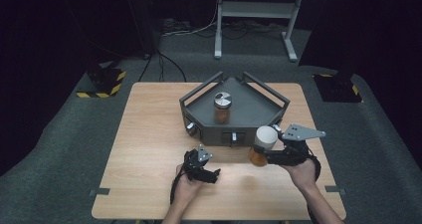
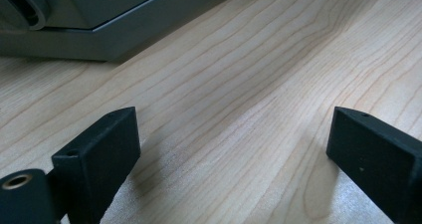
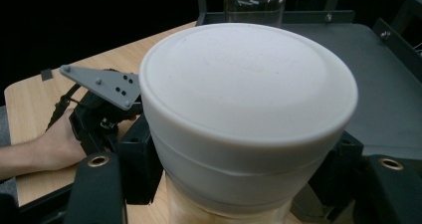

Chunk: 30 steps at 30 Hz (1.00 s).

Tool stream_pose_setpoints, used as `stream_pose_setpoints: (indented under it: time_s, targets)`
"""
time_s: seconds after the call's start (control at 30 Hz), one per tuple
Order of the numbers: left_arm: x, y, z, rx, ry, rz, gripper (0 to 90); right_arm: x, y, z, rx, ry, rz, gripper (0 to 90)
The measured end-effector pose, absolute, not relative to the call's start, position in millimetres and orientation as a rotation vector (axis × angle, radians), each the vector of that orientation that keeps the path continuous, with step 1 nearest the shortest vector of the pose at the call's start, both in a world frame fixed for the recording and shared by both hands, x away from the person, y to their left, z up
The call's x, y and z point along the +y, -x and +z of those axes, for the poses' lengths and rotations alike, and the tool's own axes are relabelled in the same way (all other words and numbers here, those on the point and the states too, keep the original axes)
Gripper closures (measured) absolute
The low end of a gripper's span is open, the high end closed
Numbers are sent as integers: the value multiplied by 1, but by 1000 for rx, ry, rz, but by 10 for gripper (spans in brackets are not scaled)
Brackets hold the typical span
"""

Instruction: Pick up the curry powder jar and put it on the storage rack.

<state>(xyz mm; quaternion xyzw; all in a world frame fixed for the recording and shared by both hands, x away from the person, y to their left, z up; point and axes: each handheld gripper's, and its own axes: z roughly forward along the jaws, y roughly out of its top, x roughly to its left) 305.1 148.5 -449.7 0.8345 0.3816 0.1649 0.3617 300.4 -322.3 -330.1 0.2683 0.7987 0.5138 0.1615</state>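
The right claw [image 1: 263, 153] clamped the white-lidded jar [image 1: 262, 145] just near of the grey tray [image 1: 249, 115], likely bound beside its brown jar [image 1: 222, 108], while the left claw [image 1: 217, 175] rested wide on the tabletop [image 1: 149, 134].

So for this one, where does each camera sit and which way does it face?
High view: above the person's side, looking forward and down on the table; both forearms show.
Left gripper view: rides the left gripper, low over the wood; open jaws.
Right gripper view: rides the right gripper, facing the white-lidded jar it holds.
Shared: grey tray, other jar.
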Motion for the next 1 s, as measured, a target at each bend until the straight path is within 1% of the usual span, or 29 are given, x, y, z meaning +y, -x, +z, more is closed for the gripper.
stream_pose_setpoints:
  time_s: [0.4,1.0]
  targets:
    - [149,-305,-450,982,-2150,424,67,-319,-309,-310,2265,-732,1491,353]
    - [149,-305,-450,982,-2150,424,67,-311,-340,-286,2203,-782,1520,353]
